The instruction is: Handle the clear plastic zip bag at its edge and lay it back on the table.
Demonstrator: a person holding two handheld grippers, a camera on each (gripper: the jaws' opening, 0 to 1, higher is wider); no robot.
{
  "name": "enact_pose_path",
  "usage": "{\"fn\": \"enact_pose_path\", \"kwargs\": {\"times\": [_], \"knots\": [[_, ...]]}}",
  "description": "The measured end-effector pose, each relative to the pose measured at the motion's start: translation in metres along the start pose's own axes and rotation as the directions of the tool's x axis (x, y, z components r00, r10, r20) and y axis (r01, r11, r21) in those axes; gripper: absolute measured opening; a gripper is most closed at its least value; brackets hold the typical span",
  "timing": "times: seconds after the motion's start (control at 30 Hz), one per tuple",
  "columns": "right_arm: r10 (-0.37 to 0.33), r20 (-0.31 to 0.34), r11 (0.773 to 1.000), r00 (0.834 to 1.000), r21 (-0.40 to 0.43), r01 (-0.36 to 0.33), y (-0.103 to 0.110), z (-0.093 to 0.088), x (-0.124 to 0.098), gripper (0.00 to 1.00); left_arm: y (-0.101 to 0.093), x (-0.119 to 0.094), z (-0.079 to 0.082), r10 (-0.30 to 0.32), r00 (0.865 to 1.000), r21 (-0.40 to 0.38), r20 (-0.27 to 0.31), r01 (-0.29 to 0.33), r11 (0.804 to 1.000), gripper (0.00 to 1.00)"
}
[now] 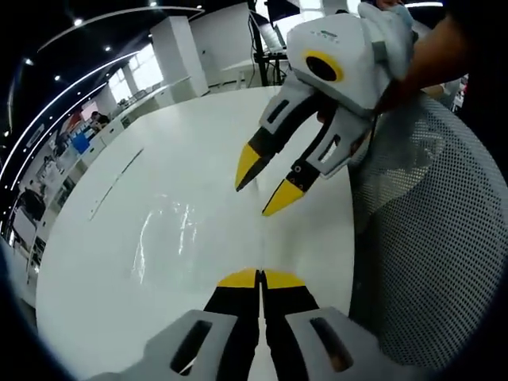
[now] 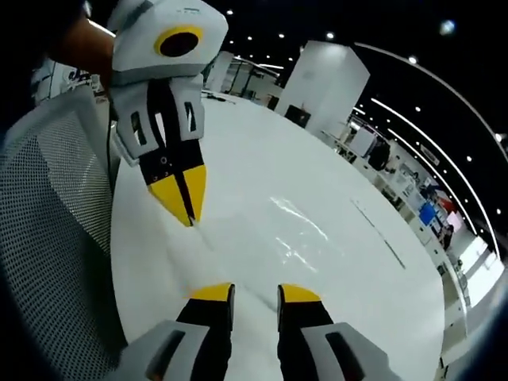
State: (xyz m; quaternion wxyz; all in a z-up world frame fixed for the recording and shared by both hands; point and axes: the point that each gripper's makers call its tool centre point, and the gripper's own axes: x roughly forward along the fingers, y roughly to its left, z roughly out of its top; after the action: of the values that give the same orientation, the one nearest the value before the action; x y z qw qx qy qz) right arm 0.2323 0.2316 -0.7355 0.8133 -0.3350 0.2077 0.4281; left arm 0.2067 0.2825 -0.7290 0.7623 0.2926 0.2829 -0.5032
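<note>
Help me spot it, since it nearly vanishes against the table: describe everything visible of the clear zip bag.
The clear plastic zip bag lies flat on the white table, see-through and thin, showing mostly as glare and faint creases. It lies ahead of both claws; the shut left claw and open right claw seem to be clear of it, though its near edge is hard to trace.

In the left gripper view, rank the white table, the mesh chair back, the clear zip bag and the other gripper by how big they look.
Largest to smallest, as they appear:
1. white table
2. mesh chair back, inflated by nearness to the camera
3. right gripper with its body
4. clear plastic zip bag, its outline faint, so its rank against the gripper is unsure
</note>
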Motion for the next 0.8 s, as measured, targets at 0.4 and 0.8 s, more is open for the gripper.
{"fn": "enact_pose_path", "kwargs": {"times": [0.4,0.8], "knots": [[0.040,-0.003,0.996,0.999,-0.074,-0.040,0.008,-0.001,0.001,0.00,-0.001,-0.001,0.004,-0.006,1.000,0.001,0.022,0.006,1.000,0.00],[0.070,0.011,0.990,0.997,-0.120,-0.068,0.015,0.003,0.001,0.00,-0.001,0.007,0.002,-0.018,1.000,0.122,-0.010,0.019,0.992,0.10]]}}
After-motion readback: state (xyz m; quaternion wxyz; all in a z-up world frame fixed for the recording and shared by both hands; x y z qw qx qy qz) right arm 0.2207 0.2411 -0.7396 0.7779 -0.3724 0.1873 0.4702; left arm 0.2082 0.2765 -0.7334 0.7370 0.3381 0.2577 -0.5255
